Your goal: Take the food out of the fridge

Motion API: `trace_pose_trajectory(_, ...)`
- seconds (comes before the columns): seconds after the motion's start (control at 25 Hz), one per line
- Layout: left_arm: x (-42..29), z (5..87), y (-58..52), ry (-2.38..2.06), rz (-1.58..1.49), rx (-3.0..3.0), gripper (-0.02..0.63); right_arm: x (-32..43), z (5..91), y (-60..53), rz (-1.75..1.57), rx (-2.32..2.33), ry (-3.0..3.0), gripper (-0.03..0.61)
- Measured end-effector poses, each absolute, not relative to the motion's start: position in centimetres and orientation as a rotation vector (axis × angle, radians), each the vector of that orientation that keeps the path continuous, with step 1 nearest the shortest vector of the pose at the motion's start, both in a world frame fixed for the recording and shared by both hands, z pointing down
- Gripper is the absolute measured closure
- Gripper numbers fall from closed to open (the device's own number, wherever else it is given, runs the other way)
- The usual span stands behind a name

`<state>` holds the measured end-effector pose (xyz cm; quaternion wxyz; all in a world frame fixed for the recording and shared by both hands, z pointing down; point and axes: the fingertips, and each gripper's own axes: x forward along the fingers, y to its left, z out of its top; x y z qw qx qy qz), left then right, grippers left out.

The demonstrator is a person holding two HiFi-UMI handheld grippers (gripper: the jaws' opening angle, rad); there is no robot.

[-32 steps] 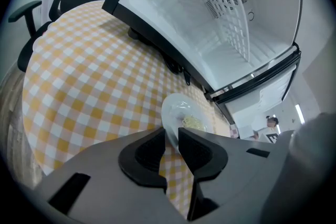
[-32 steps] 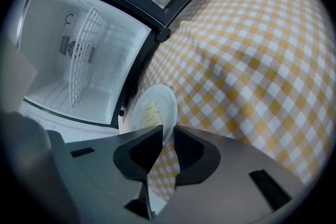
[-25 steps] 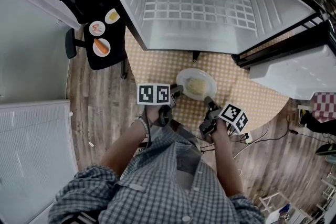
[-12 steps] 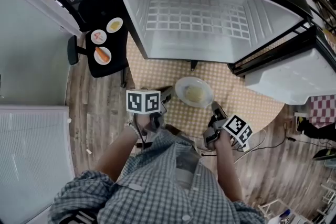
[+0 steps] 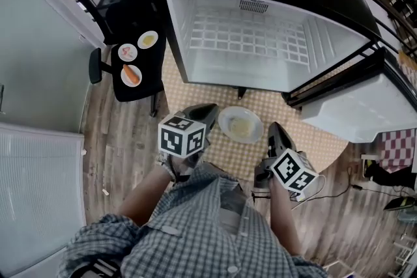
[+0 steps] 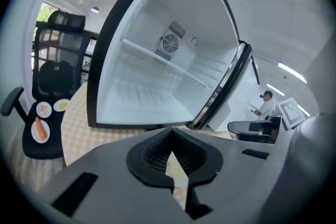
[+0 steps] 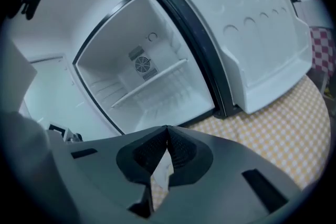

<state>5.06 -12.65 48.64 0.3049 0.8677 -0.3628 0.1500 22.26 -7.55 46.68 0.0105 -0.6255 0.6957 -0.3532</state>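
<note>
The fridge [image 5: 260,42] stands open, and its white inside and wire shelf hold nothing I can see. A white plate of pale yellow food [image 5: 240,124] sits on the checkered rug [image 5: 313,133] in front of it. My left gripper [image 5: 207,109] hangs above the plate's left side, and my right gripper [image 5: 275,128] is just right of the plate. Both are shut with nothing between the pads. In the left gripper view the left gripper [image 6: 170,132] faces the fridge's inside [image 6: 157,81]. The right gripper [image 7: 167,129] does the same in its own view.
A black chair [image 5: 114,84] at the fridge's left carries three small plates: one with orange food [image 5: 131,75], one with pink food [image 5: 128,52], one with yellow food [image 5: 148,40]. The fridge door [image 5: 355,111] swings out to the right. A person [image 6: 265,105] stands far off.
Both grippers were at the plate's rim and have since risen away, leaving the plate on the rug. The left jaws have shut. The view has lifted with them.
</note>
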Motion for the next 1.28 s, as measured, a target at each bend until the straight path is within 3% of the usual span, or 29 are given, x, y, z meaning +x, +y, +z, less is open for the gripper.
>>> trace_pose_trajectory(0.48,6.2,39.4,-13.0,-1.025,0.298,2.565,0.609,19.7,37.5,-9.1,-0.558,-1.992,2.485,0.569)
trace_pose_trajectory(1.28,6.2,35.3,-12.2,-1.066,0.234,2.640,0.609,19.1,33.4,-9.6,-0.468,-1.930,2.476,0.570)
